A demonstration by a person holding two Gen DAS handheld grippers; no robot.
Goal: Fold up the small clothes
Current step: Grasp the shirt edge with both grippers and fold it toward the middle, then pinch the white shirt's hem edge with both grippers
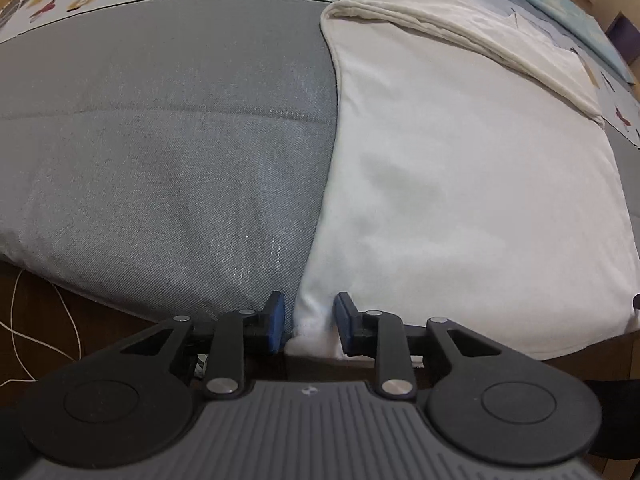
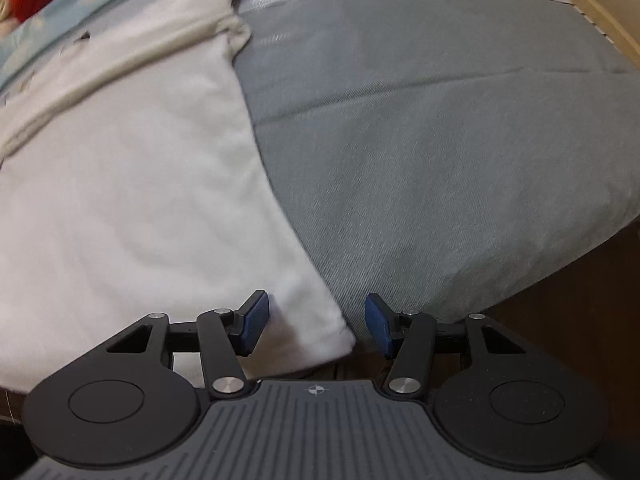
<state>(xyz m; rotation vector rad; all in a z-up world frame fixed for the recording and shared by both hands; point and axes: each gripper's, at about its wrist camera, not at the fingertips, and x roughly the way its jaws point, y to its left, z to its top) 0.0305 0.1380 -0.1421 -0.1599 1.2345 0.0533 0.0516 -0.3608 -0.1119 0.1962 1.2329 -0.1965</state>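
We have the white garment (image 1: pixel 460 200) spread flat on the grey bed cover (image 1: pixel 160 160), its hem at the cover's near edge so both bottom corners are reachable. Our left gripper (image 1: pixel 310 322) straddles the left corner, jaws narrowed but not pinching. Our right gripper (image 2: pixel 316 326) stands open over the right corner, ready to lift together.

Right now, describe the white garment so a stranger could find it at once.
Look at the bed with the grey quilt. The white garment lies spread flat on it, its near hem at the bed's edge. It is the only plain white piece, with a folded part across its far end.
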